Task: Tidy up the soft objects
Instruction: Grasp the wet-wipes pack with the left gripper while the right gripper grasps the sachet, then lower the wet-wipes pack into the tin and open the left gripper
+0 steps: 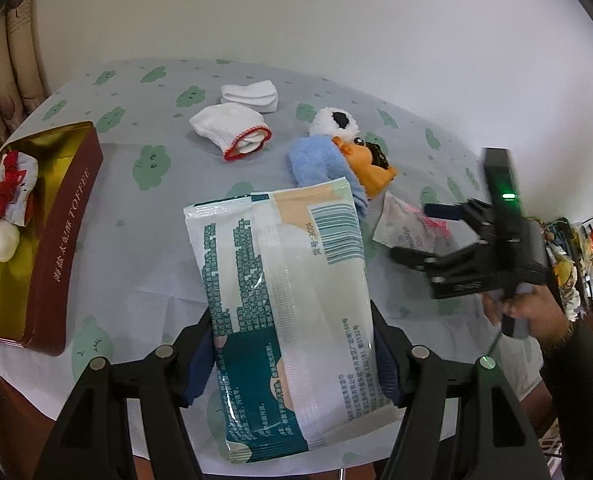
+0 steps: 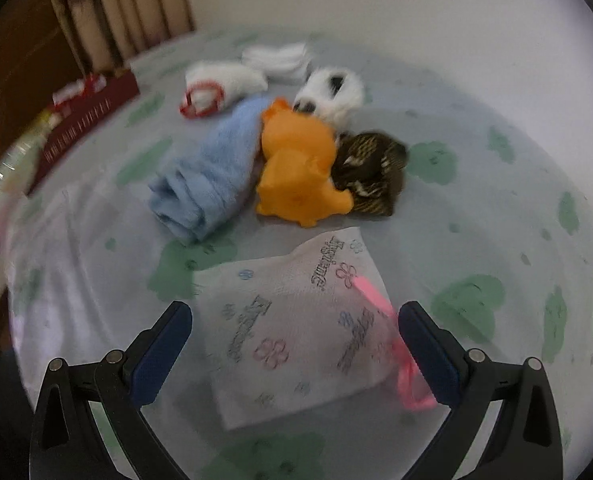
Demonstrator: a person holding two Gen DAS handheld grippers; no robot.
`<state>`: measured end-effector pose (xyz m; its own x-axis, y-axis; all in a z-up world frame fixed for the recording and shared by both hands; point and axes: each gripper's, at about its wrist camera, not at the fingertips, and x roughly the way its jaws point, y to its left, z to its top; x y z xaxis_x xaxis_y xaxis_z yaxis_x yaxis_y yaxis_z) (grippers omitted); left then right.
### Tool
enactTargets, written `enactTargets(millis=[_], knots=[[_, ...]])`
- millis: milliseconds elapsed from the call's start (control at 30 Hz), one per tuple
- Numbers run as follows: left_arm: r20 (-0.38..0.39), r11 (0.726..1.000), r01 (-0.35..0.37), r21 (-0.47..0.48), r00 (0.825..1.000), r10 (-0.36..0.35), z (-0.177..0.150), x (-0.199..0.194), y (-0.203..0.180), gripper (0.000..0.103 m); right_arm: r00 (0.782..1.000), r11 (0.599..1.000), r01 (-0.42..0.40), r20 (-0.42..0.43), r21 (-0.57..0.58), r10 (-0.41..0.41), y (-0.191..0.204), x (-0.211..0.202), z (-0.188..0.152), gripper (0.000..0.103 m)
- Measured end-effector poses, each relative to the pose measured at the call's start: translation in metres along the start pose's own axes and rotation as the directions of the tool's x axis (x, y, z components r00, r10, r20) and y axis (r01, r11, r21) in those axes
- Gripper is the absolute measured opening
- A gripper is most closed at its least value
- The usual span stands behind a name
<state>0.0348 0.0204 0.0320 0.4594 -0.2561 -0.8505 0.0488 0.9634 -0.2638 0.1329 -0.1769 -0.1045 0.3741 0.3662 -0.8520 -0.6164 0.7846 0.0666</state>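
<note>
One red-and-white cloth bundle (image 1: 6, 192) is lying in the maroon toffee tin (image 1: 66, 240); the left tool (image 1: 292, 364) is clamping a teal-and-white plastic wipes pack (image 1: 284, 300), the right tool (image 2: 294, 344) is hanging wide open, empty, over a printed white drawstring pouch (image 2: 296, 336); socks and toys are waiting.

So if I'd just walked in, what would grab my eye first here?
Probably the big white-and-teal packet, pinched between the left gripper and held over the table. Next, the bright orange toy mid-table, beside a rolled blue towel. The right gripper is open around a white drawstring pouch with a pink ribbon.

A home room; cloud-print tablecloth (image 1: 144, 216); curtains (image 2: 136, 4); toffee tin (image 1: 68, 240)
</note>
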Motion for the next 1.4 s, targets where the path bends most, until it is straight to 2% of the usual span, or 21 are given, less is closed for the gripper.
enactTargets(millis=[67,133,233,267,300,333,367,400,533,700,867,1000,1167,1367,1400], knots=[[-0.002,1.0,0.006,0.007,1.0,-0.006,0.002,0.0,-0.002,0.068,0.999,1.0,-0.007,-0.053,-0.029,0.005,0.001,0.013,0.002,0.103],[0.01,1.0,0.0,0.018,1.0,-0.001,0.003,-0.002,-0.005,0.068,0.998,0.999,-0.036,-0.043,-0.002,0.035,-0.006,0.013,0.004,0.103],[0.029,0.999,-0.016,0.042,0.999,0.015,0.004,-0.004,-0.009,0.068,0.999,1.0,-0.02,-0.035,0.008,0.021,-0.006,0.009,0.002,0.092],[0.035,0.999,-0.021,0.045,0.999,0.02,0.004,-0.005,-0.01,0.068,0.999,1.0,-0.015,-0.03,0.023,0.015,-0.007,0.006,0.001,0.082],[0.034,0.999,-0.019,0.049,0.999,0.018,0.003,-0.005,-0.012,0.068,1.0,0.999,-0.007,-0.027,0.033,0.008,-0.008,0.006,0.001,0.063],[0.032,0.998,-0.016,0.053,0.999,0.014,0.003,-0.005,-0.013,0.068,1.0,0.998,0.005,-0.019,0.061,-0.004,-0.011,0.0,0.0,0.049],[0.03,0.998,-0.014,0.054,0.999,0.012,0.002,-0.004,-0.013,0.068,1.0,0.996,0.017,-0.012,0.085,-0.016,-0.014,-0.005,-0.001,0.029],[0.025,0.998,-0.012,0.055,1.0,0.011,0.0,-0.003,-0.014,0.068,1.0,0.995,0.024,-0.008,0.1,-0.023,-0.017,-0.007,-0.002,0.026],[0.008,0.997,-0.015,0.07,1.0,0.014,-0.008,0.0,-0.02,0.068,0.999,0.986,0.037,0.009,0.161,-0.038,-0.021,-0.014,-0.012,0.024],[0.028,0.997,-0.015,0.071,1.0,0.013,-0.012,-0.012,-0.019,0.068,0.994,0.981,0.008,0.102,0.196,-0.029,-0.006,-0.046,-0.024,0.023],[0.056,0.999,-0.02,0.039,0.998,0.017,-0.016,-0.026,-0.009,0.068,0.977,0.972,-0.071,0.214,0.223,0.022,0.037,-0.075,-0.033,0.023],[0.082,0.999,-0.035,0.018,0.996,0.033,-0.022,-0.043,0.004,0.068,0.965,0.966,-0.108,0.259,0.235,0.045,0.074,-0.072,-0.037,0.023],[0.145,0.992,-0.122,-0.001,0.982,0.121,-0.016,-0.079,0.039,0.068,0.964,0.952,-0.143,0.255,0.271,0.072,0.1,-0.047,-0.039,0.023],[0.172,0.951,-0.307,-0.031,0.936,0.308,0.015,-0.097,0.104,0.068,0.972,0.952,-0.112,0.232,0.285,0.045,0.107,-0.032,-0.043,0.023],[0.169,0.947,-0.32,-0.034,0.932,0.321,0.02,-0.095,0.113,0.068,0.971,0.95,-0.112,0.235,0.292,0.042,0.106,-0.033,-0.045,0.023]])
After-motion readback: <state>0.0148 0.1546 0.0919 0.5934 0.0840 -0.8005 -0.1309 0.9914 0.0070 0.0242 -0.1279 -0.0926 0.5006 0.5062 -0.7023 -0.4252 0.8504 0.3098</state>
